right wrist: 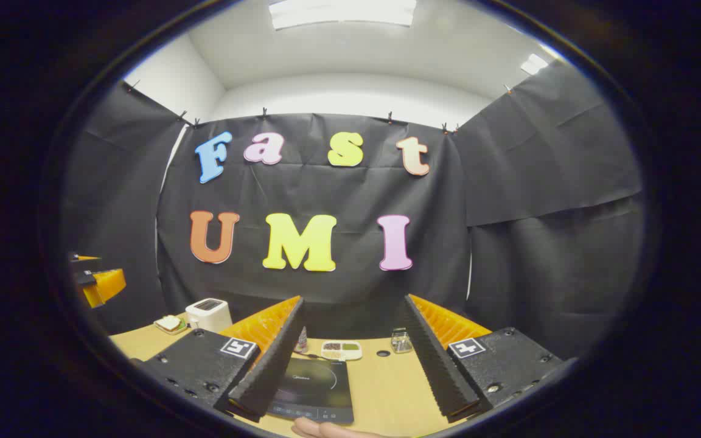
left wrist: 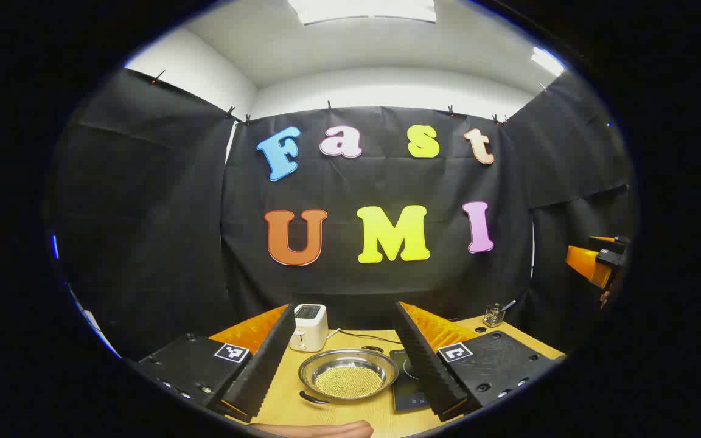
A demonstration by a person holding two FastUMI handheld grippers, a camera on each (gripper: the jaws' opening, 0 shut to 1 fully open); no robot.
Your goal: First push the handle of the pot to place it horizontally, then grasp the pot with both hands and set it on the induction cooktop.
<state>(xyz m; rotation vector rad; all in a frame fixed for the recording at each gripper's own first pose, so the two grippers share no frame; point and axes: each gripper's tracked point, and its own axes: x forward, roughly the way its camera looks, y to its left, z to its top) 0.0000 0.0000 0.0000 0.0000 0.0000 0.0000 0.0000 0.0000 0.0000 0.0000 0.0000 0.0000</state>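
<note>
a light wooden table (left wrist: 350, 420) was set before black cloth walls under white ceiling lights. in the left gripper view, the left gripper (left wrist: 341, 359) was held above the table with its ridged black fingers spread wide and nothing between them. the pot (left wrist: 348, 375), a shallow metal pan filled with small yellowish grains, was seen on the table between those fingers, its dark handle (left wrist: 314, 399) turned toward the camera. the black induction cooktop (left wrist: 408, 380) lay just beside the pot on its right, and a white toaster (left wrist: 308, 327) stood behind it. in the right gripper view, the right gripper (right wrist: 356, 365) was likewise spread and empty, with the induction cooktop (right wrist: 315, 389) lying below its left finger.
</note>
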